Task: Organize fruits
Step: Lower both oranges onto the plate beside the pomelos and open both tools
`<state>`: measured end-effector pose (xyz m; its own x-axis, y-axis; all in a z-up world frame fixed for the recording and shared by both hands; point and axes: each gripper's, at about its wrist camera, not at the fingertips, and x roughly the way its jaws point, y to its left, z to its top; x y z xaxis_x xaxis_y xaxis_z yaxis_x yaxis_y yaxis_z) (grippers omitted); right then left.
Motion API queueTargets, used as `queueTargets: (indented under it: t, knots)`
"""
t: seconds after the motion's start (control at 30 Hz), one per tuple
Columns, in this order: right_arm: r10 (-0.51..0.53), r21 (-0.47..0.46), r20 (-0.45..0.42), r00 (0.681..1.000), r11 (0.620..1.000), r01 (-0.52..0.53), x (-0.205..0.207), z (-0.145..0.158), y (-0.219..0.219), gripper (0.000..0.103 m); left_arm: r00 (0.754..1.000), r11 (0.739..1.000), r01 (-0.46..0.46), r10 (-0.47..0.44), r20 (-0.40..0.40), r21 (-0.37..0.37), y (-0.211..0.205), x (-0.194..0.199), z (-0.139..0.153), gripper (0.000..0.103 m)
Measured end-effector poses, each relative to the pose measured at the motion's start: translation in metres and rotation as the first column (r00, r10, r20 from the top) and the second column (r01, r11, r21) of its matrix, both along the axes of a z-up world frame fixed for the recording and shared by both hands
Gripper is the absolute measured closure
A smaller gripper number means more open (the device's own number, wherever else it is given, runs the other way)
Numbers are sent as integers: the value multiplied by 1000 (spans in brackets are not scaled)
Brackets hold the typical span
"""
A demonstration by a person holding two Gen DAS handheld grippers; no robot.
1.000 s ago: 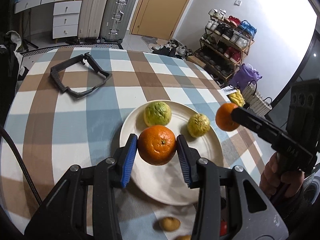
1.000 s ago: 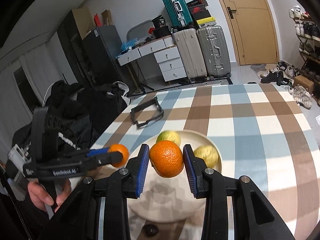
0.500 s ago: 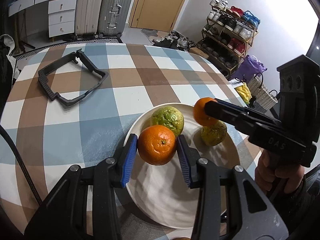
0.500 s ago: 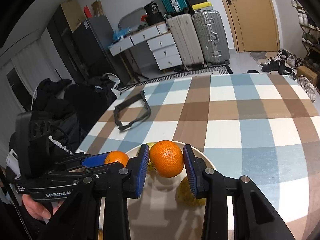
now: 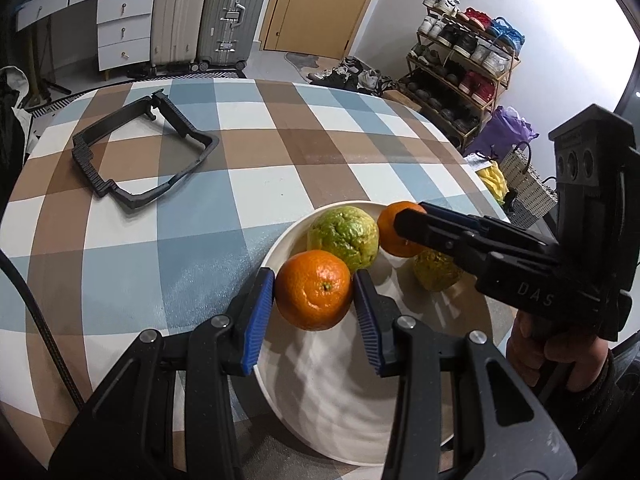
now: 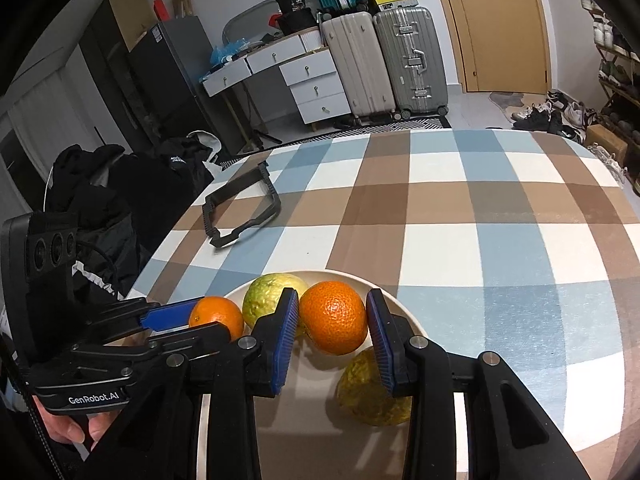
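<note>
— Where did the left gripper [image 5: 314,296] stand?

— Over the near-left rim of the white plate [image 5: 340,396], its blue pads [image 5: 256,320] pressed to both sides of an orange [image 5: 314,295]. The jaws were only as wide as that fruit. Whether the orange touched the plate or hung just above it, I could not tell from the left wrist view.

— And the right gripper [image 6: 333,330]?

— Closed the same way on a second orange [image 6: 334,317], blue pads against its flanks, over the far part of the plate [image 6: 404,316]. In the left wrist view it reached in from the right side, a hand [image 5: 560,356] under its black body.

— What else lay on the plate?

— A big green bumpy fruit [image 5: 344,234] at the far rim, just behind the left gripper's orange and touching or nearly touching it. A smaller yellow-green fruit [image 6: 372,396] sat below the right gripper's fingers, partly hidden by them.

— And the table?

— A checked cloth [image 5: 256,176] in blue, brown and white. A black frame [image 5: 140,156] lay well apart from the plate, toward the far left. Behind the table stood suitcases [image 6: 384,60], white drawers [image 6: 316,88] and a shoe rack [image 5: 460,64]
</note>
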<state>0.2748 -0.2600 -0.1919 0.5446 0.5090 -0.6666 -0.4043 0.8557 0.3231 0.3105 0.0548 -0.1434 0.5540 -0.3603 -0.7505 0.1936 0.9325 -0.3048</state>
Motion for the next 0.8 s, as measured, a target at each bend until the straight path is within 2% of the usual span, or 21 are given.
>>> queueTargets:
  t: [0.2, 0.33, 0.47, 0.57, 0.63, 0.73, 0.8]
  knots:
    - [-16, 8, 7, 1000, 1000, 16, -1, 3, 0, 65, 1000, 1000, -2, 2, -4, -1, -1, -1, 0, 65]
    - [-33, 29, 33, 999, 999, 32, -6, 12, -8, 50, 1000, 1000, -15, 15, -4, -9, 0, -5, 7, 64]
    - [-64, 35, 58, 996, 997, 62, -18, 26, -19, 50, 999, 999, -32, 32, 9, -7, 1, -18, 20, 59]
    - [-76, 43, 80, 994, 996, 72, -34, 38, -29, 50, 998, 999, -46, 45, 38, 15, -1, -34, 33, 50]
    - [-84, 40, 95, 992, 996, 80, -46, 44, -34, 48, 997, 998, -54, 53, 49, 31, -3, -45, 42, 50]
    - [-96, 48, 124, 988, 995, 90, -70, 54, -43, 38, 996, 997, -67, 64, 61, 46, -7, -62, 52, 49]
    - [-104, 52, 147, 984, 994, 97, -87, 60, -49, 37, 995, 996, -71, 68, 68, 49, -10, -74, 58, 48]
